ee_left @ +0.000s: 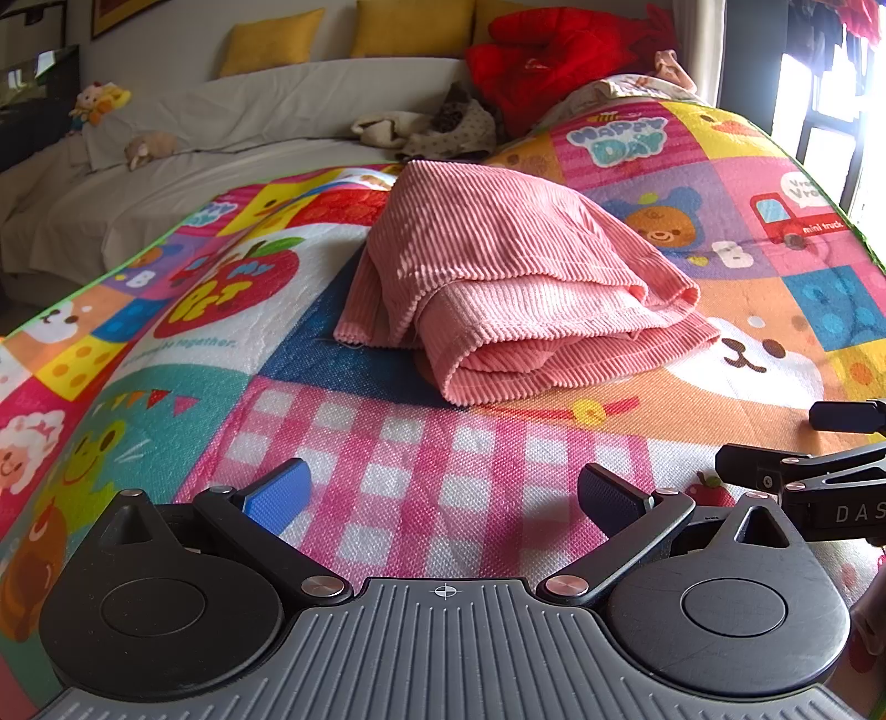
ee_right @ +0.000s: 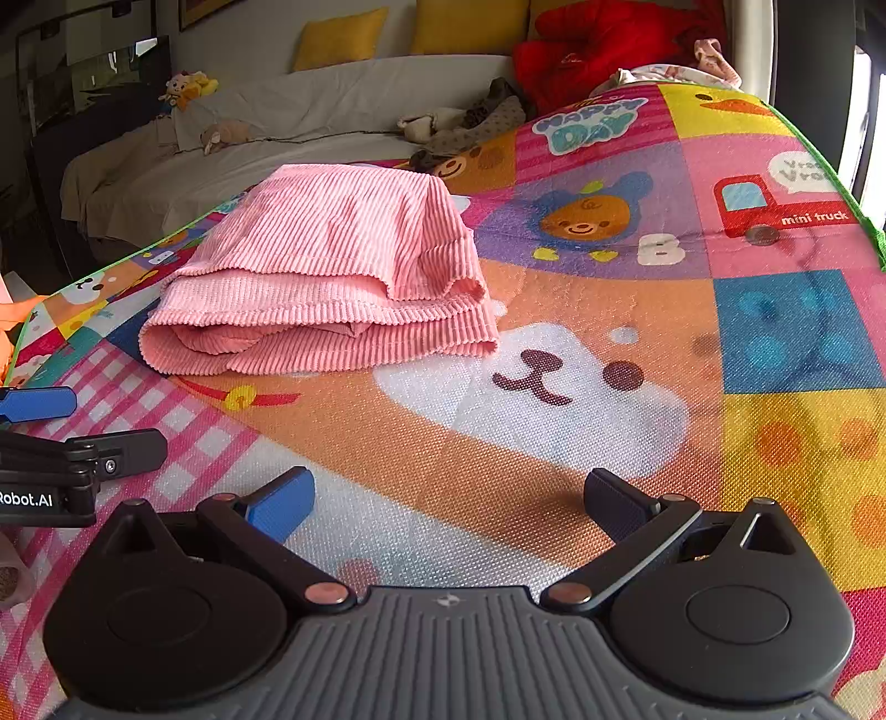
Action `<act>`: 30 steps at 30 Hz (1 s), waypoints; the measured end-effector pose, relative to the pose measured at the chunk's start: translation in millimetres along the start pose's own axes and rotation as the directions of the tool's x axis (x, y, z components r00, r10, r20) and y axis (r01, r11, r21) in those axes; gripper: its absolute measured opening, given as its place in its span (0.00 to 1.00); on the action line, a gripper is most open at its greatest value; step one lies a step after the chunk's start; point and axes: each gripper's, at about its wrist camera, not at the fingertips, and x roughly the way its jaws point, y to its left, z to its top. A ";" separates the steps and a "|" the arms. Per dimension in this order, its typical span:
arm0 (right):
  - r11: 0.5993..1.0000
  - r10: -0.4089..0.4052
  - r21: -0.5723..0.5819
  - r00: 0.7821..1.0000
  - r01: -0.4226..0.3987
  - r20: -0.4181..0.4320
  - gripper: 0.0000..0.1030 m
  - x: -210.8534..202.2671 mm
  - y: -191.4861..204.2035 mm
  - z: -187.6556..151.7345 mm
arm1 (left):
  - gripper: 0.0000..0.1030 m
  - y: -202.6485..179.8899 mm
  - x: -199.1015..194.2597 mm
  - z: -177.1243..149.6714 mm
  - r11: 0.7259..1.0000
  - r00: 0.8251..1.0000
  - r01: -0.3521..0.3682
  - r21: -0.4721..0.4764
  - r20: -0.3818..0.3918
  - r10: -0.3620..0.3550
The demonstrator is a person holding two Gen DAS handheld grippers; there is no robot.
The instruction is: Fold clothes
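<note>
A pink corduroy garment lies folded into a thick bundle on the colourful play mat; it also shows in the right wrist view. My left gripper is open and empty, low over the pink checked patch, short of the garment. My right gripper is open and empty over the bear-face patch, to the right of and nearer than the garment. Each gripper shows at the edge of the other's view: the right one, the left one.
The mat covers a raised surface. Behind it stands a sofa under a white sheet with yellow cushions, soft toys, a red garment pile and loose beige clothes. A bright window is at right.
</note>
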 end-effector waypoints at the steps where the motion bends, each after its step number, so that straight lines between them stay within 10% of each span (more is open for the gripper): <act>1: 1.000 0.000 0.000 1.000 0.000 0.000 1.00 0.0 0.0 0.1 | 1.00 0.1 -0.1 0.0 1.000 1.000 0.000 0.000 0.000 0.000; 30: 1.000 -0.008 0.002 1.000 0.008 -0.001 1.00 -0.9 1.3 1.0 | 1.00 -0.3 -0.2 -0.2 1.000 1.000 -0.002 0.004 -0.002 0.002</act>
